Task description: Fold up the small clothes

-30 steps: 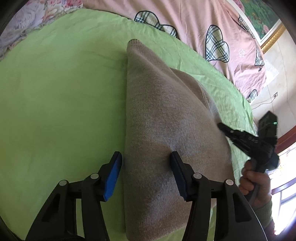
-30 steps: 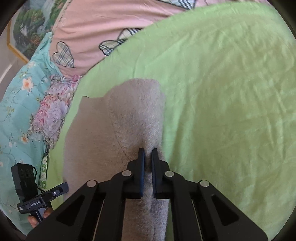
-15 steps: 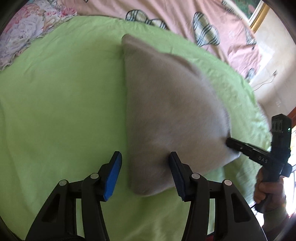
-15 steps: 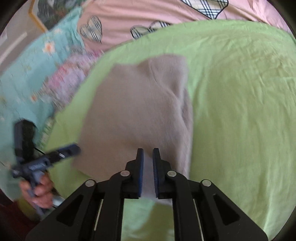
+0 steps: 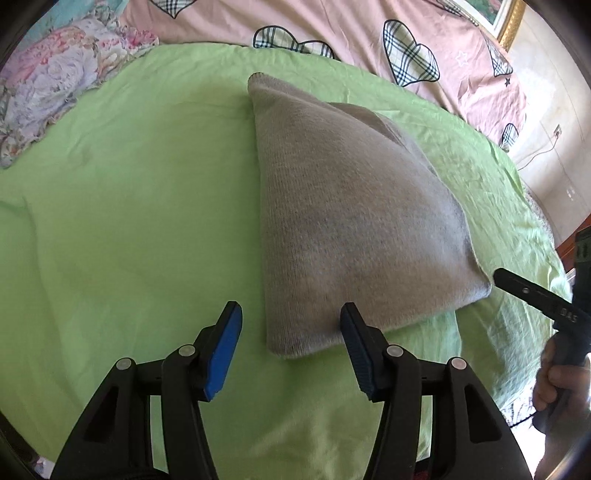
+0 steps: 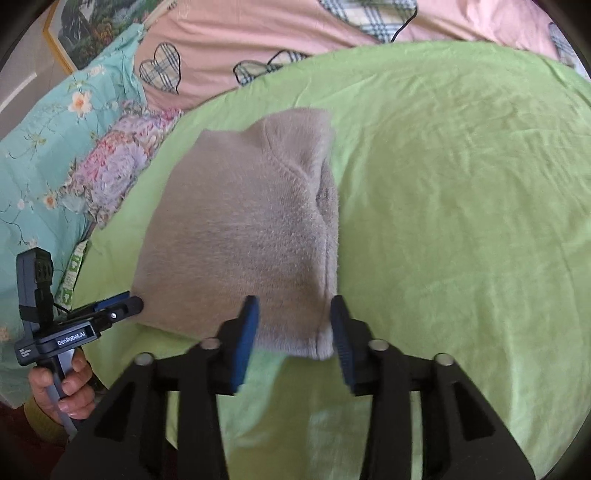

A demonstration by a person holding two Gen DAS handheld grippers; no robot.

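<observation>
A folded beige knit garment [image 5: 351,221] lies flat on the green sheet [image 5: 129,221]. Its near left corner sits between the blue pads of my left gripper [image 5: 291,321], which is open and not pressing the cloth. In the right wrist view the garment [image 6: 240,229] has its near right corner between the fingers of my right gripper [image 6: 293,314], whose jaws are opening and clear of the knit. Each gripper shows in the other's view: the right gripper [image 5: 517,288] points at the garment's right corner, and the left gripper [image 6: 122,306] at its left corner.
A pink cover with checked hearts [image 5: 351,29] lies beyond the green sheet [image 6: 461,221]. A floral pillow [image 5: 44,85] and teal flowered bedding [image 6: 48,147] are on the left. A person's hand [image 6: 62,384] grips each handle. The bed drops off at the right [image 5: 535,206].
My right gripper's jaws went from shut on the garment's edge to apart. The garment settled flat on the sheet. Both grippers drew back toward its near edge.
</observation>
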